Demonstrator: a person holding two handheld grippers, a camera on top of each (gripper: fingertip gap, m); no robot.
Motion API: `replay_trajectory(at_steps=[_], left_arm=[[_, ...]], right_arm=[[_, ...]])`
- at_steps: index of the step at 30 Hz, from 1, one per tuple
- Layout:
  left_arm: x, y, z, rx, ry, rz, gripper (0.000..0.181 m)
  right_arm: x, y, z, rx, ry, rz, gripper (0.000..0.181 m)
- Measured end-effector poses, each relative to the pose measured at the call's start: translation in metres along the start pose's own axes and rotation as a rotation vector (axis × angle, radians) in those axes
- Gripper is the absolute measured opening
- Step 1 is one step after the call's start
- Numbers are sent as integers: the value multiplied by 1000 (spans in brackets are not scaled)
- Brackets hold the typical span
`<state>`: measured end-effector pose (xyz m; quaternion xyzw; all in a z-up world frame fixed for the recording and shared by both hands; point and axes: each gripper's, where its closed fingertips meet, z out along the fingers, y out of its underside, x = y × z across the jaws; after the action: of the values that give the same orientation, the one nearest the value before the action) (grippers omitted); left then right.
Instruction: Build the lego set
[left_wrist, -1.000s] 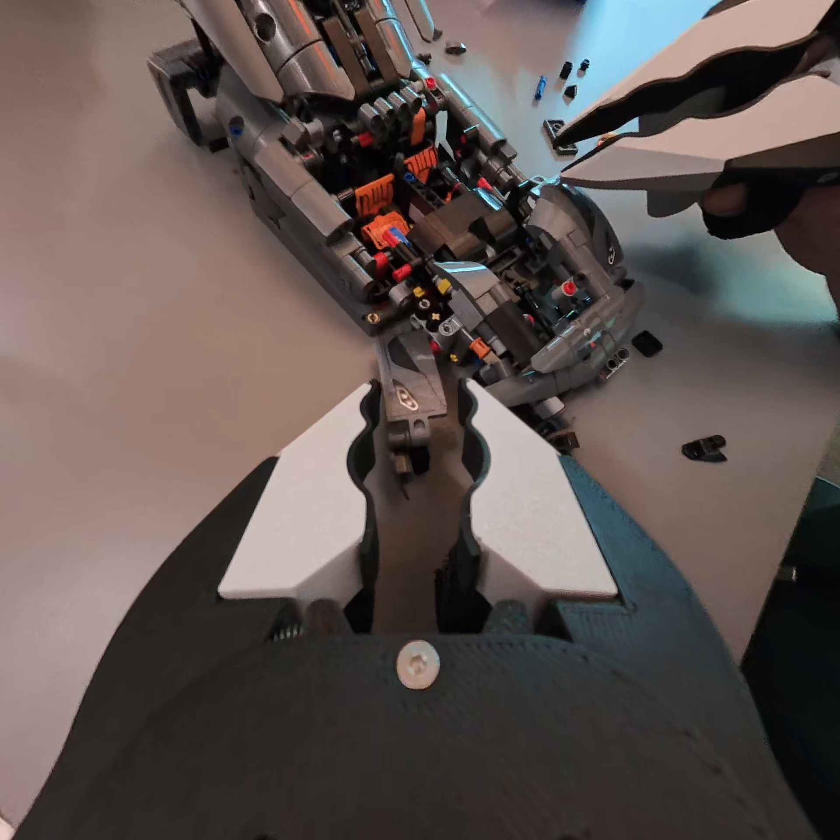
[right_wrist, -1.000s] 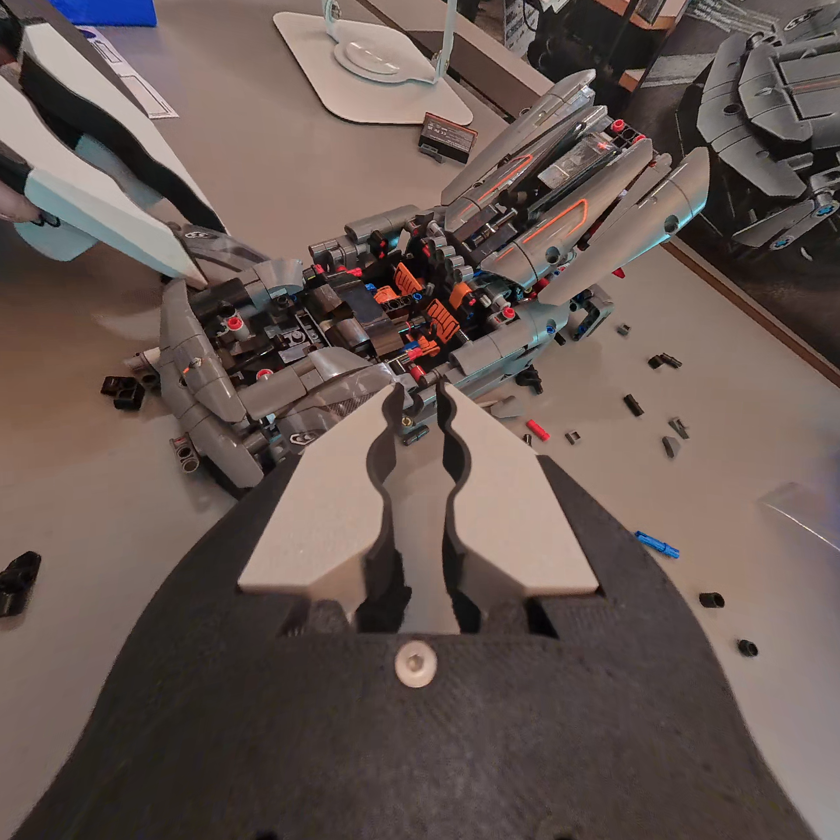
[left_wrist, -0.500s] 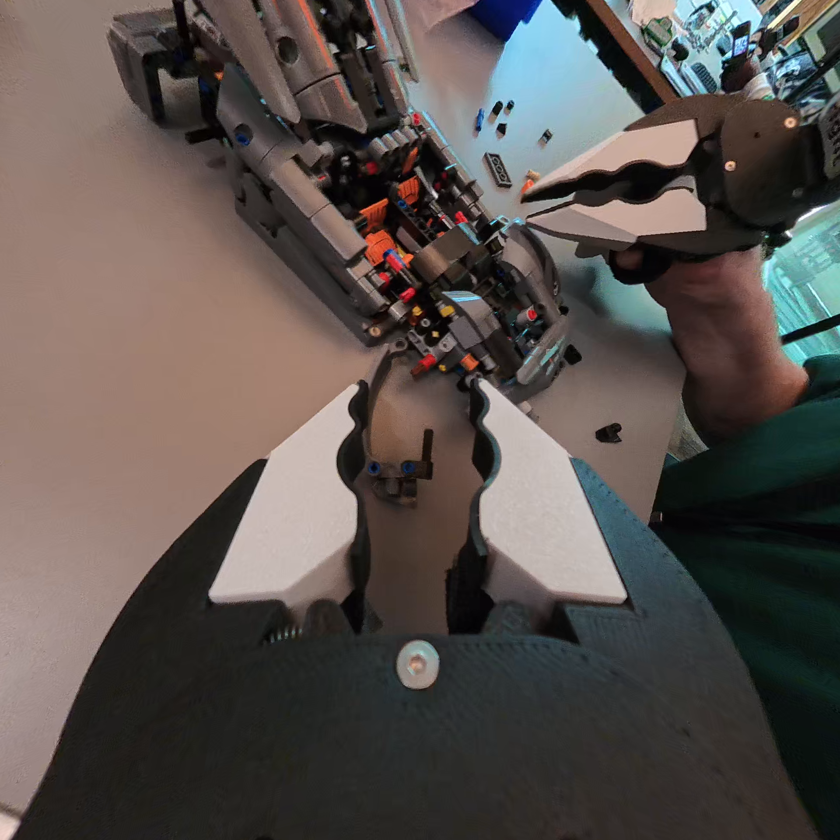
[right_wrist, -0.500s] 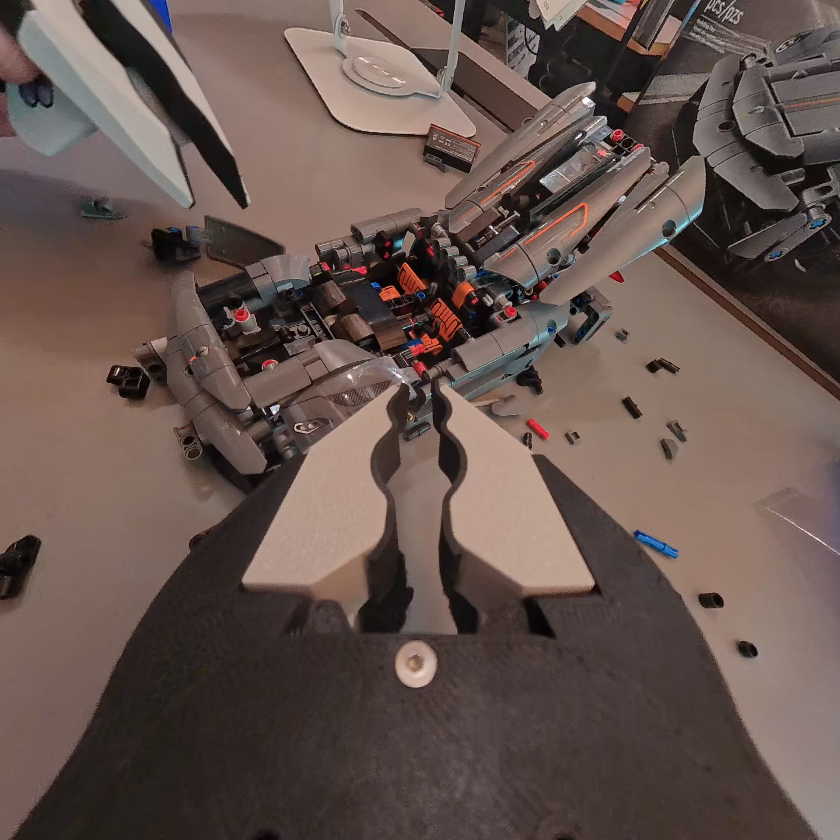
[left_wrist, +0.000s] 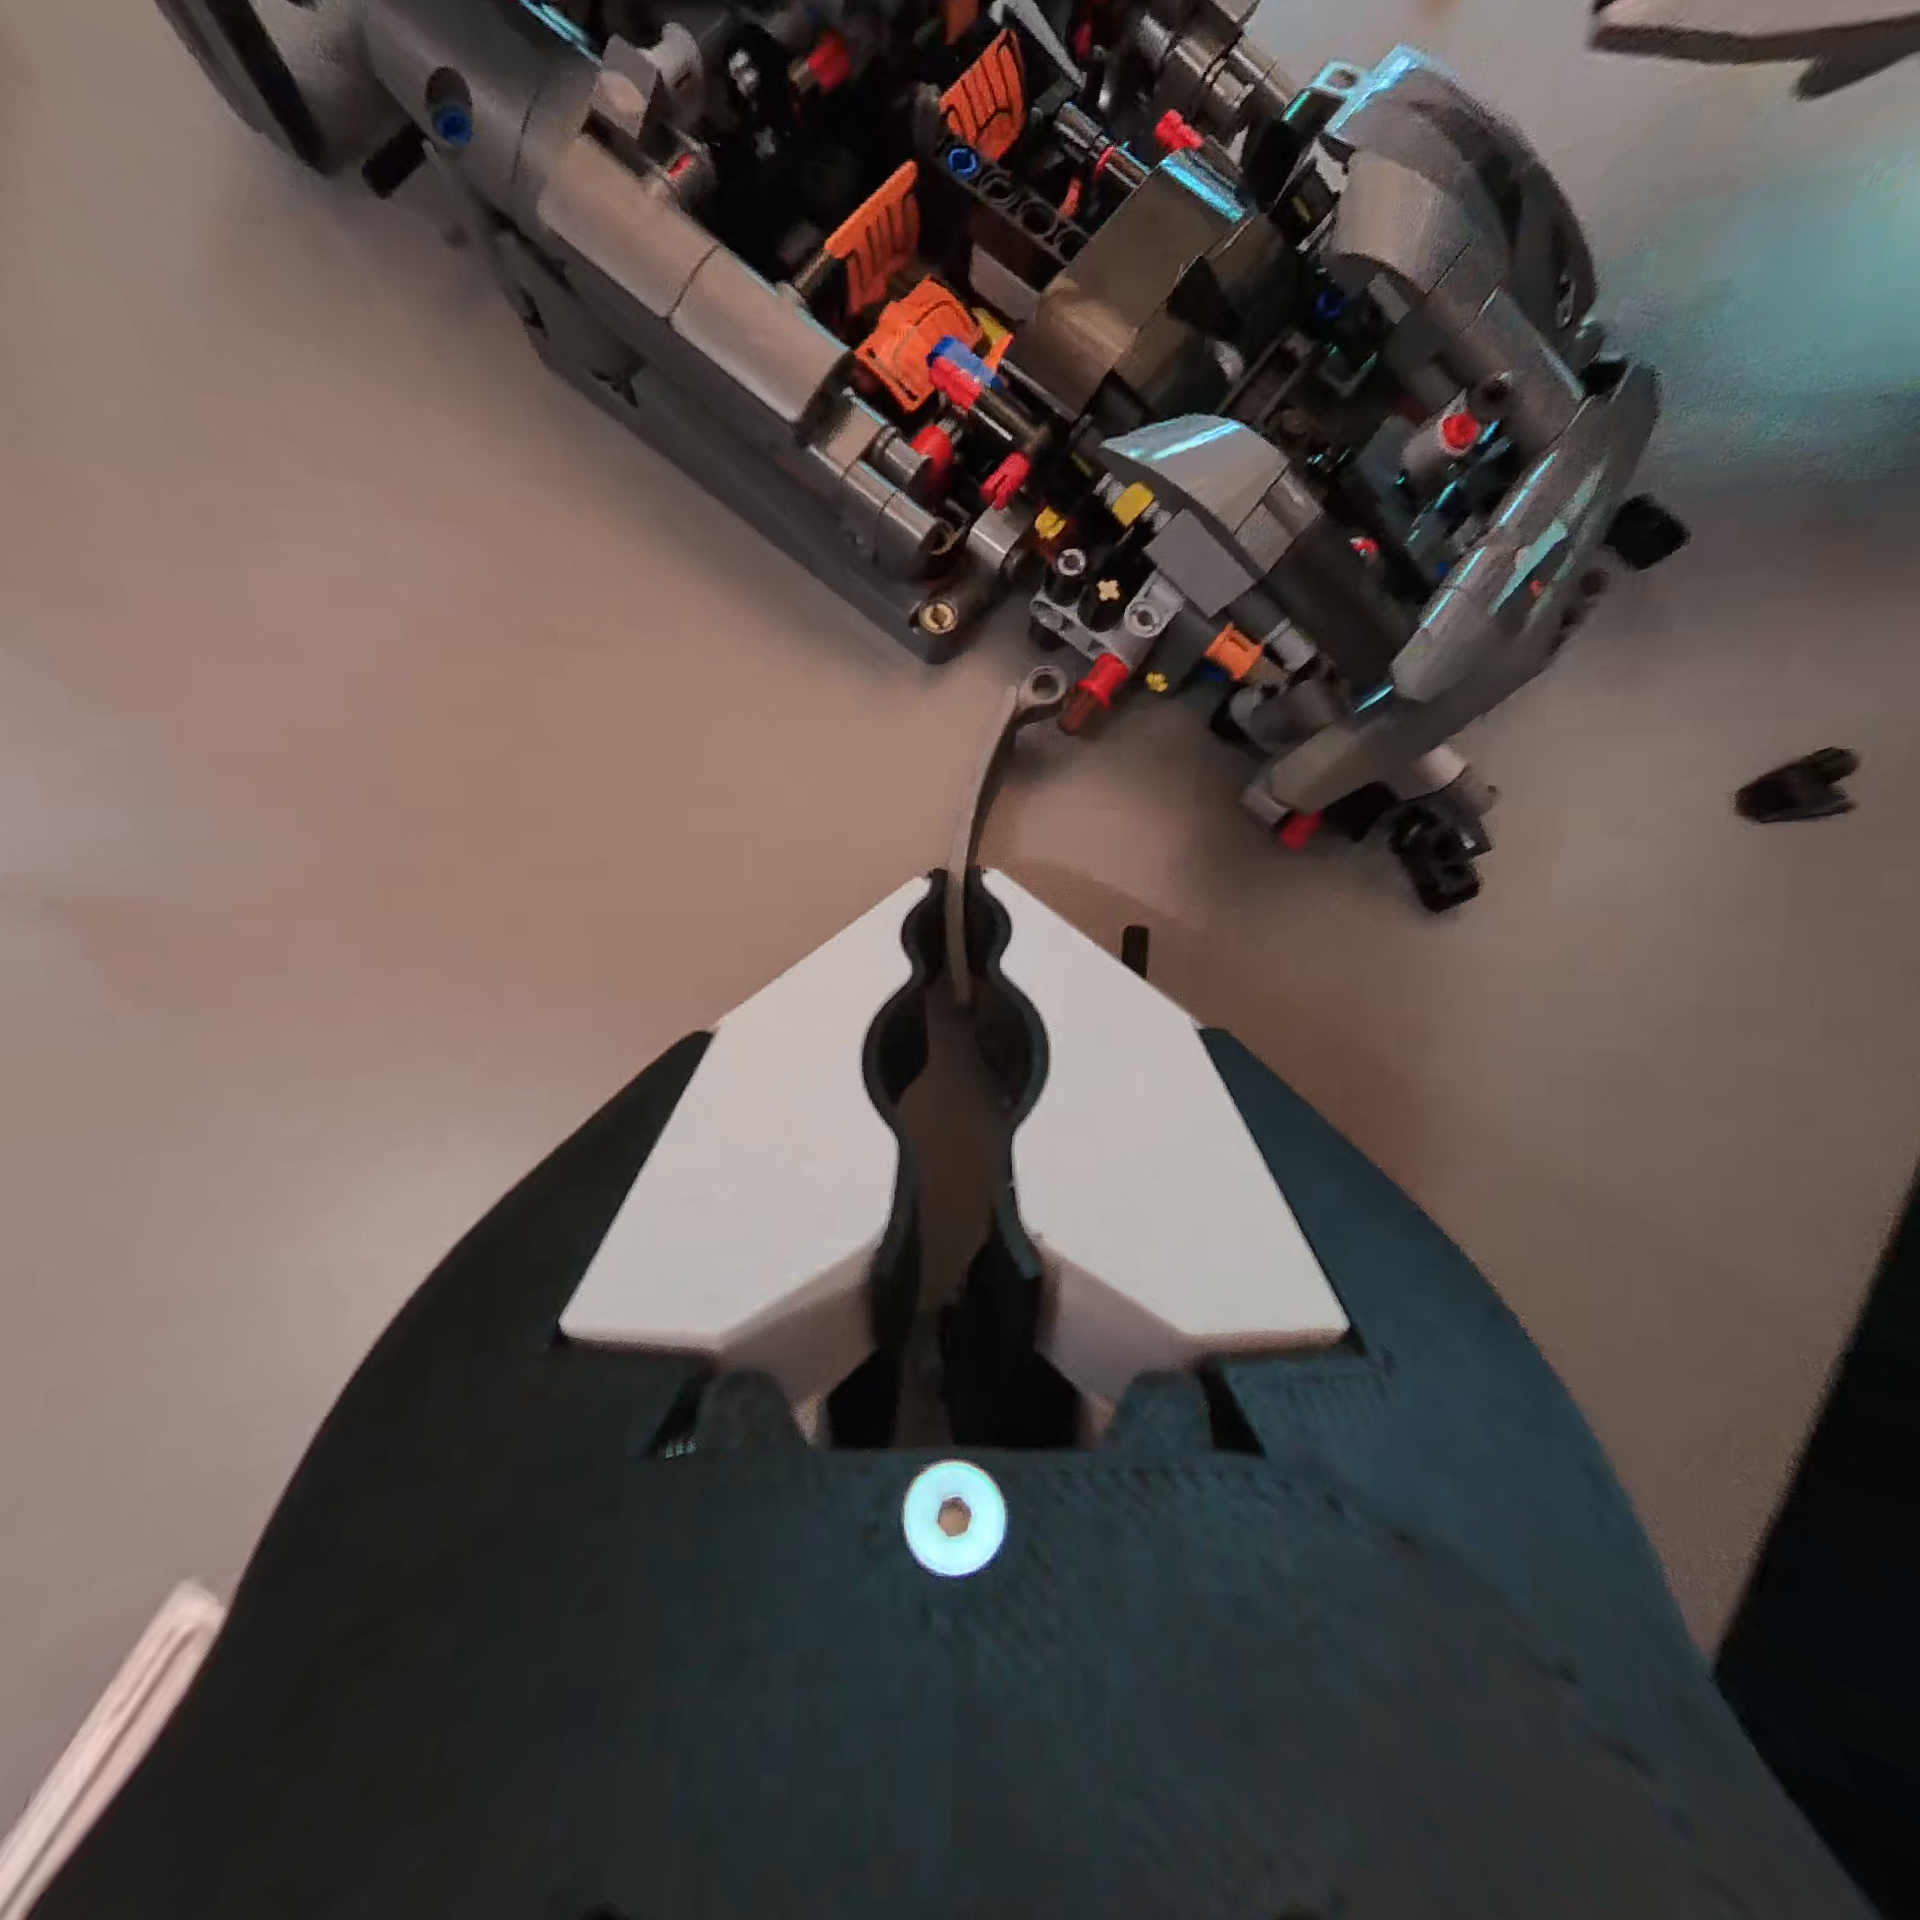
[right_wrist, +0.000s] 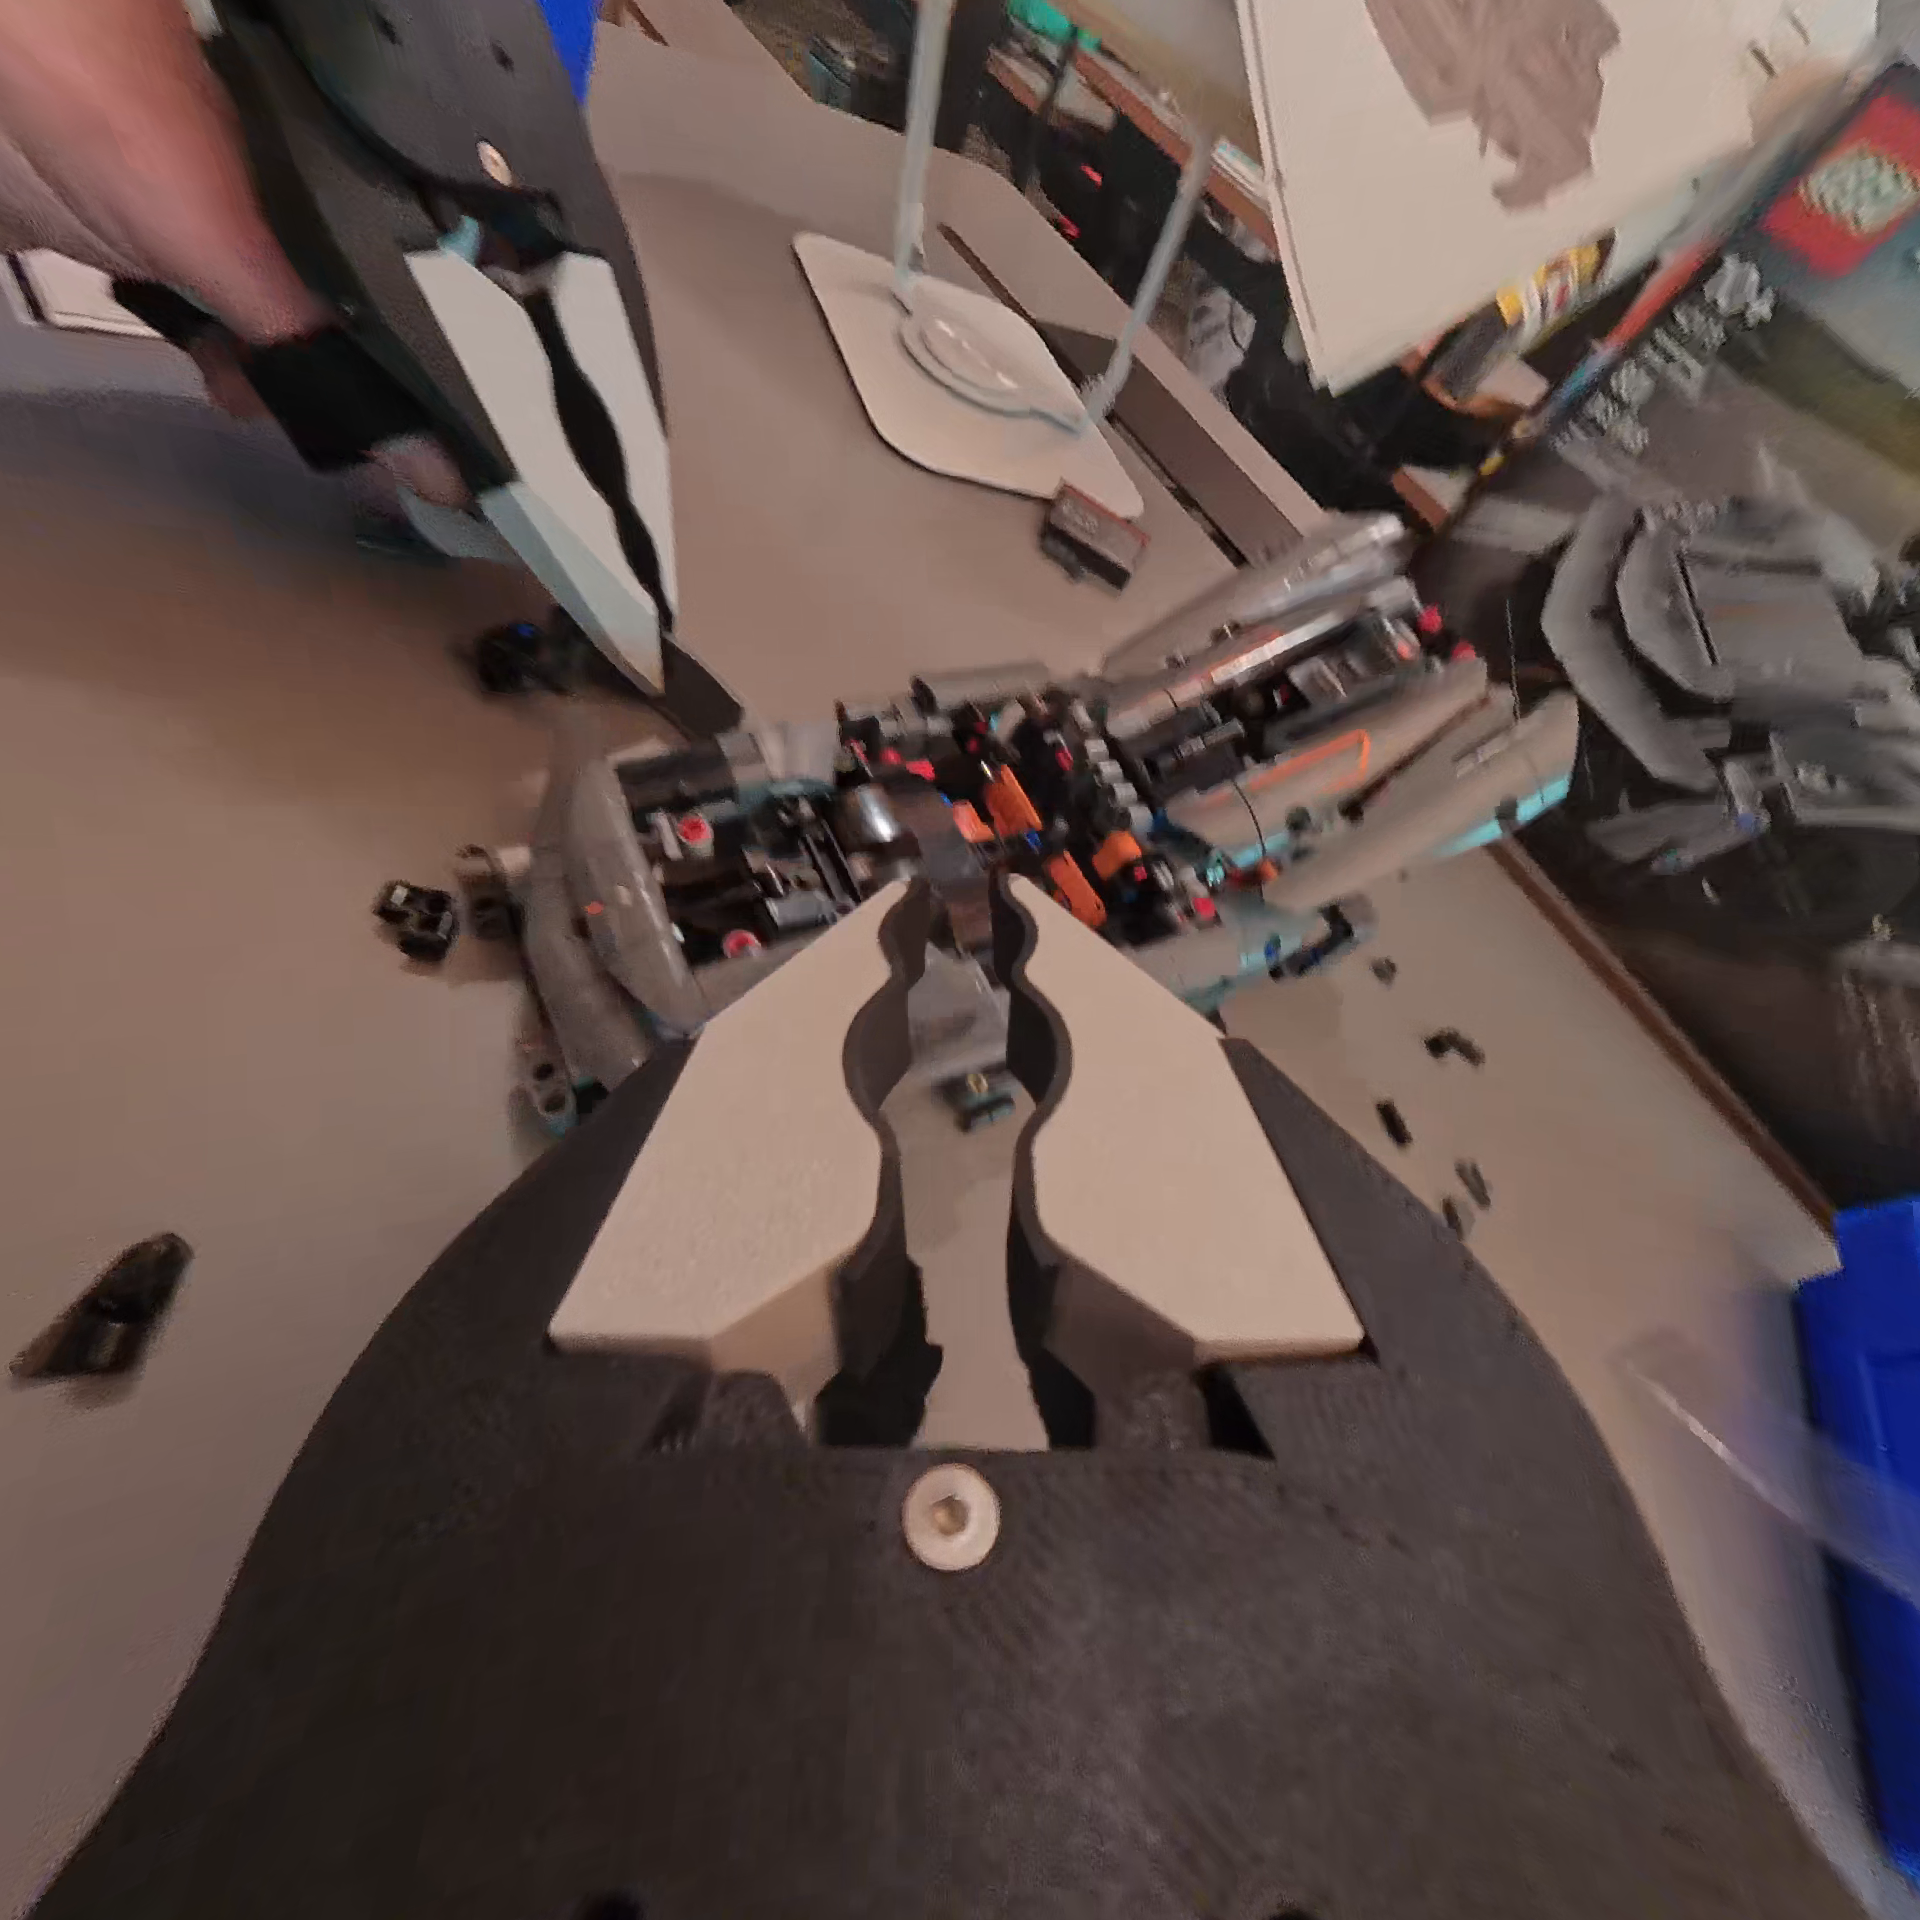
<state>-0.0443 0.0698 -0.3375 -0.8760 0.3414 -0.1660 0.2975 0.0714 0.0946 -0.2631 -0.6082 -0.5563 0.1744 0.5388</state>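
Observation:
The grey Lego vehicle model (left_wrist: 1143, 343) with orange and red inner parts lies on the table. My left gripper (left_wrist: 956, 878) is shut on a thin curved grey panel piece (left_wrist: 992, 769), seen edge-on, whose free end points at the model's near corner. In the right wrist view the left gripper (right_wrist: 639, 623) hangs at the upper left, the dark panel (right_wrist: 701, 691) sticking out of its tips just left of the model (right_wrist: 1195, 790). My right gripper (right_wrist: 961, 888) is slightly open and empty over the model's near side. Its blurred tip shows in the left wrist view (left_wrist: 1745, 42).
Small black loose parts lie by the model's nose (left_wrist: 1439, 852) (left_wrist: 1792, 784) and on the table at left (right_wrist: 104, 1304). More small parts (right_wrist: 1392, 1122) lie at right. A white stand base (right_wrist: 966, 384) is behind, a blue bin (right_wrist: 1870, 1403) at right. The grippers' ends are close to 15 cm from one another.
My left gripper has shut on the grey panel that lay between its fingers and moved it toward the model. My right gripper has swung up and over the model; its view is blurred.

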Motion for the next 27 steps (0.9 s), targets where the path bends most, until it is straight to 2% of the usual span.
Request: replay_trajectory(at_steps=[1,6,8,10,12,17,22,24,25,27], left_arm=[[-3,-1,-3,5,-45,39,1],[10,-26,-35,119,-210,283,0],[24,-33,-46,141,-238,389,0],[28,-35,-55,144,-287,436,0],[30,-33,-62,156,-315,476,0],[32,-26,-68,141,-361,545,0],[38,-30,-75,162,-430,620,1],[44,-30,-78,208,-366,586,12],[49,-31,-83,248,-293,535,18],[60,-35,-102,368,-124,421,19]], right_arm=[[-5,-8,2,6,-20,-21,13],[-35,-48,25,4,-73,-211,19],[-46,-54,37,-37,-77,-315,21],[-57,-54,45,-82,-88,-409,19],[-65,-57,48,-92,-82,-461,7],[-79,-59,51,-132,-120,-431,15],[-80,-63,52,-159,-100,-442,1],[-77,-69,50,-121,-59,-481,0],[-74,-71,48,-98,-23,-531,0],[-75,-75,40,-50,31,-679,0]])
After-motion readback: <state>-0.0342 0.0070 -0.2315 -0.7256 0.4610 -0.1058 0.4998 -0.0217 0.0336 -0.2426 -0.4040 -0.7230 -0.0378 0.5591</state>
